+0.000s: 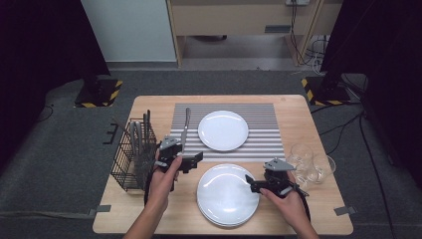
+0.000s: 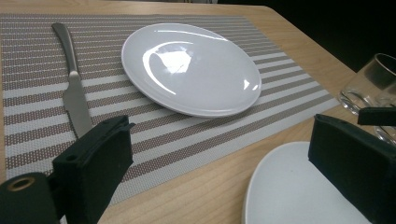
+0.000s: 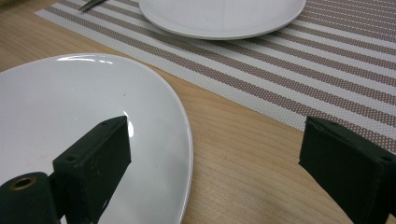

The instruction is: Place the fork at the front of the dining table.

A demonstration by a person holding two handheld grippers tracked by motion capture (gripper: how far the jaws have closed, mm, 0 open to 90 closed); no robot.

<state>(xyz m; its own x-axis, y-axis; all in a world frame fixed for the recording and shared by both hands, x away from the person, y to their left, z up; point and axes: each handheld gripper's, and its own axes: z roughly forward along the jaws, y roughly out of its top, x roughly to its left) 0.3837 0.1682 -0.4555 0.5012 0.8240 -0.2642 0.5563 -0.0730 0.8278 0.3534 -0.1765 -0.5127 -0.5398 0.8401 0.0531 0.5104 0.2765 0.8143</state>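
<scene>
Both grippers stand with jaws wide and empty. Left gripper [image 1: 185, 160] hovers at the near left edge of the striped placemat [image 1: 259, 142], just beside the knife [image 1: 185, 127]. Right gripper [image 1: 261, 185] hovers over the right rim of the near stack of plates [image 1: 224, 196]; another plate [image 1: 223, 130] sits on the placemat.

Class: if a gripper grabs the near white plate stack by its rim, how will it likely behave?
The glossy white plate stack looks glazed, so probably slippery between the right gripper's open jaws. Several plates stacked: likely heavy, and the top one may slide. Probably ceramic, so breakable.
</scene>
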